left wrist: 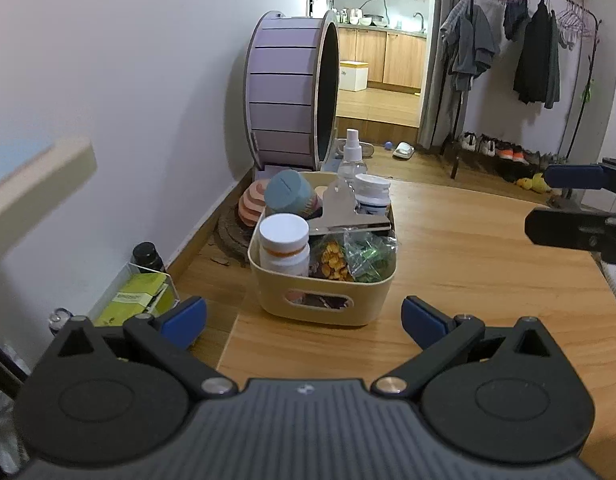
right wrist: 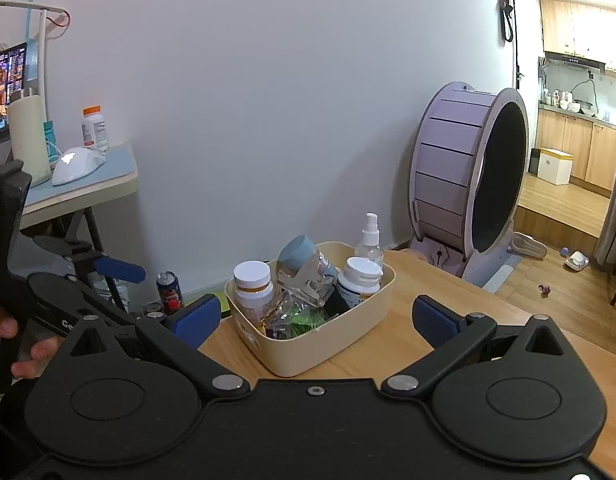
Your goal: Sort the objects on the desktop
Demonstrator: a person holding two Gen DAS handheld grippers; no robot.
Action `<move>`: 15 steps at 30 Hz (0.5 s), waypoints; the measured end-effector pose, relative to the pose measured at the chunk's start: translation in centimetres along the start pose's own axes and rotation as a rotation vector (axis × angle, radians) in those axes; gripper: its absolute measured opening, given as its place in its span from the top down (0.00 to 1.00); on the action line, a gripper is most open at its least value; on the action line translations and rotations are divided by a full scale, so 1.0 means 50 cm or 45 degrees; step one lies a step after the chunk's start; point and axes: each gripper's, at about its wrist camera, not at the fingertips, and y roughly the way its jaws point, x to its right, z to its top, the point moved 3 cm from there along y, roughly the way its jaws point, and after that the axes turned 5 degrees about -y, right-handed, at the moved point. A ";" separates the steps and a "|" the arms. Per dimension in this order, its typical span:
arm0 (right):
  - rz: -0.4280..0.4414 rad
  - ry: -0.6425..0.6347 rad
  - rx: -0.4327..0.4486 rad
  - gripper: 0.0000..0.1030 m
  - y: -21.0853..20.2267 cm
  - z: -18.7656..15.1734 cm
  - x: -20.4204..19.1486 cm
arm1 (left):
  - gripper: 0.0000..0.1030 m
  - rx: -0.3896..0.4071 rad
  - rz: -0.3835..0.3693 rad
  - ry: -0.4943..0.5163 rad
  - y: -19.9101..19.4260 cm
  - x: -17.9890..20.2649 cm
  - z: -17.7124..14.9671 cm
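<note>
Left wrist view: left gripper hangs low over the near edge of the wooden table, jaws spread wide, nothing between the blue pads. Straight ahead at 12 o'clock, near the fingertips and apart from them, sits the cream bin, full. Inside, at its 7 o'clock corner, a white-lidded bottle with orange band; at 11 o'clock a blue-capped container lying tilted; at 1 o'clock a white jar with dark label; a metal clip lies across the middle; clear bags of snacks fill the near right. A clear spray bottle stands at the bin's far side; whether it is inside the bin or just behind it cannot be told. The right gripper shows at 3 o'clock, fingers parted, empty. A purple wheel stands on the floor beyond. Right wrist view: right gripper wide apart, holding nothing, over the table. The bin sits at 12 o'clock, between the spread pads in line of sight, not touched. Same load visible: orange-band bottle, tilted blue cap, white jar, spray bottle at the far rim. Left gripper's blue finger at 9 o'clock, a hand behind it. A drinks can stands on the floor at 10 o'clock.
</note>
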 end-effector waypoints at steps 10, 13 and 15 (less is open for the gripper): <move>0.004 -0.056 -0.029 0.00 0.012 0.024 0.009 | 0.00 -0.050 0.044 0.026 -0.016 0.001 0.029; 0.007 -0.040 -0.032 0.00 0.014 0.022 0.015 | 0.00 -0.056 0.065 0.034 -0.020 0.001 0.036; 0.007 -0.032 -0.029 0.00 0.012 0.022 0.018 | 0.00 -0.060 0.080 0.048 -0.021 0.002 0.039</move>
